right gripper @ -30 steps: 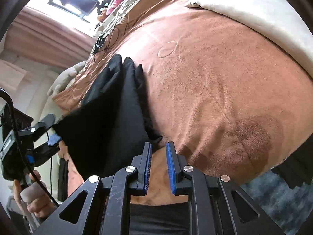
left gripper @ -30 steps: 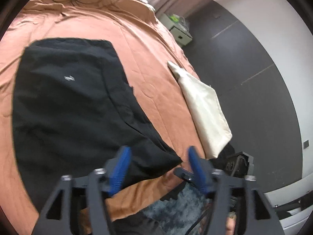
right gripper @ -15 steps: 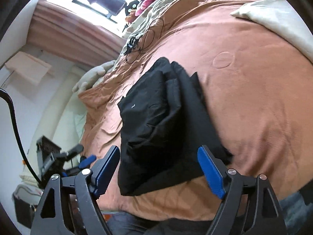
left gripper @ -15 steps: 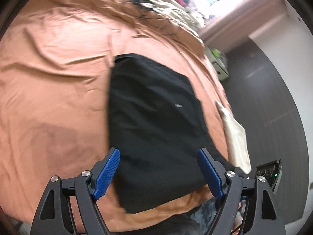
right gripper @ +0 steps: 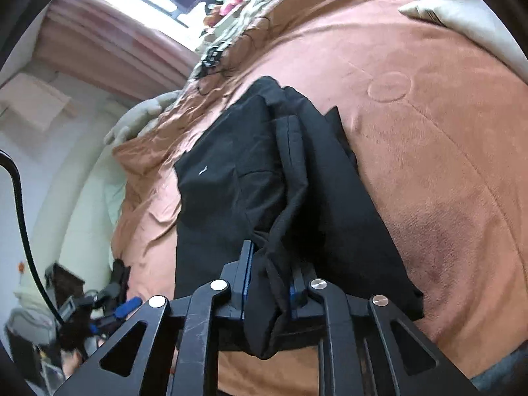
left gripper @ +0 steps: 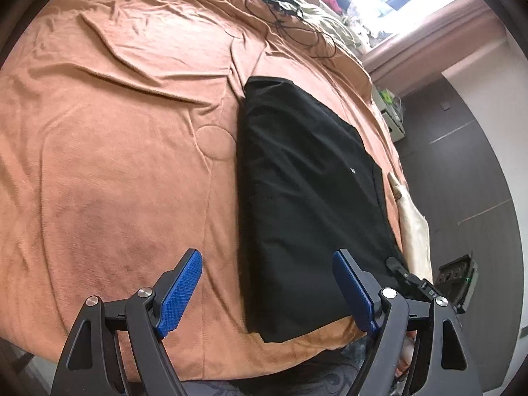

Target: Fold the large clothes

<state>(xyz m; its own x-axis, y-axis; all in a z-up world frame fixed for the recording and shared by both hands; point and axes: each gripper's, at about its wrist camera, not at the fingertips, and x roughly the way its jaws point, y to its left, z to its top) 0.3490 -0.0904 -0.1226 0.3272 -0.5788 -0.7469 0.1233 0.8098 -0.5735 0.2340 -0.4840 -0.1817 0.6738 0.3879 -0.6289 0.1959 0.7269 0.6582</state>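
A black garment (left gripper: pixel 307 181), folded into a long strip, lies on the orange-brown bed cover (left gripper: pixel 115 132). My left gripper (left gripper: pixel 265 257) hangs open just above the strip's near left corner, and its blue pads (left gripper: pixel 180 292) touch no cloth. In the right wrist view the same garment (right gripper: pixel 231 171) shows layered folds. My right gripper (right gripper: pixel 270 257) is closing on a bunched fold at the near edge, with the cloth pinched between its pads. The left gripper's blue pad (right gripper: pixel 127 307) shows at the lower left there.
A cream pillow (left gripper: pixel 412 231) lies along the bed's right edge, also seen as a pale cushion (right gripper: pixel 478 23). Black cables (left gripper: pixel 280 0) and a patterned blanket sit at the far end. Dark floor (left gripper: pixel 478 165) runs beside the bed. Bare cover spreads left of the garment.
The right gripper opened wide, then closed on the garment's near edge. The left gripper swung left along the bed edge and now sits over the garment's near left corner.
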